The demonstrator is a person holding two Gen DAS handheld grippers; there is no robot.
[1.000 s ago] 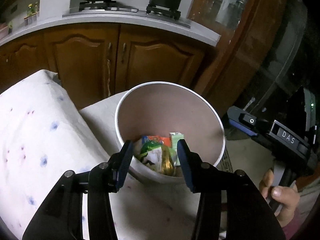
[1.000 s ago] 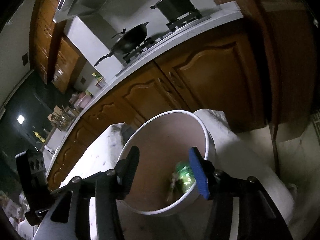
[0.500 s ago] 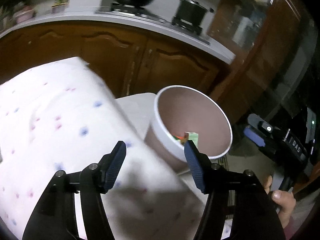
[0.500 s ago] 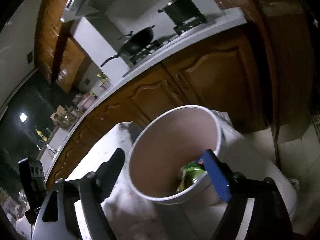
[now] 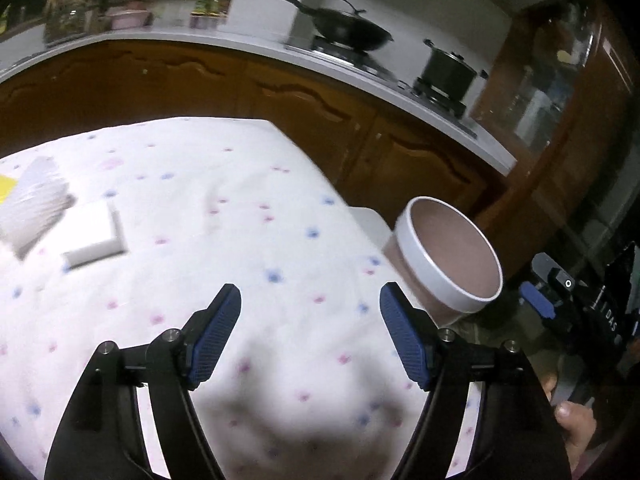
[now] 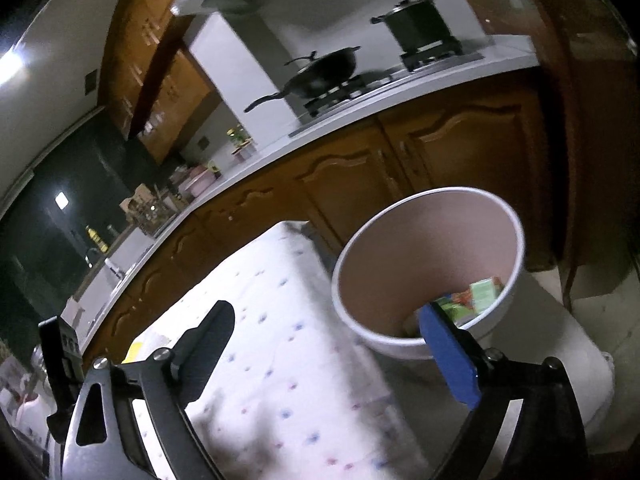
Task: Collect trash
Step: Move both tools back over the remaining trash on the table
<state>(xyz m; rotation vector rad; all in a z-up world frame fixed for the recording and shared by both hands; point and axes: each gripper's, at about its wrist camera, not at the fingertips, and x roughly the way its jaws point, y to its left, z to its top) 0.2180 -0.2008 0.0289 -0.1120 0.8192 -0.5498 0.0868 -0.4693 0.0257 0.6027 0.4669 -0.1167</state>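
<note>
A round white-rimmed bin (image 5: 448, 264) stands past the right edge of the table; in the right wrist view the bin (image 6: 420, 272) holds green and orange wrappers (image 6: 476, 300). My left gripper (image 5: 310, 334) is open and empty above the dotted tablecloth (image 5: 240, 240). A white flat box (image 5: 96, 240), a crumpled pale sheet (image 5: 32, 204) and a yellow scrap (image 5: 6, 186) lie at the table's left. My right gripper (image 6: 332, 352) is open and empty, low beside the bin. It also shows in the left wrist view (image 5: 560, 304), held by a hand.
Brown kitchen cabinets (image 5: 320, 120) with a grey counter run behind the table. A black wok (image 5: 344, 34) and a black pot (image 5: 448, 72) sit on the stove. A dark cabinet (image 5: 568, 92) stands at the right. A yellow scrap (image 6: 134, 350) shows on the table in the right wrist view.
My left gripper has drawn back from over the bin and swung left over the table, opening wider. My right gripper has also opened wider and pulled back from the bin.
</note>
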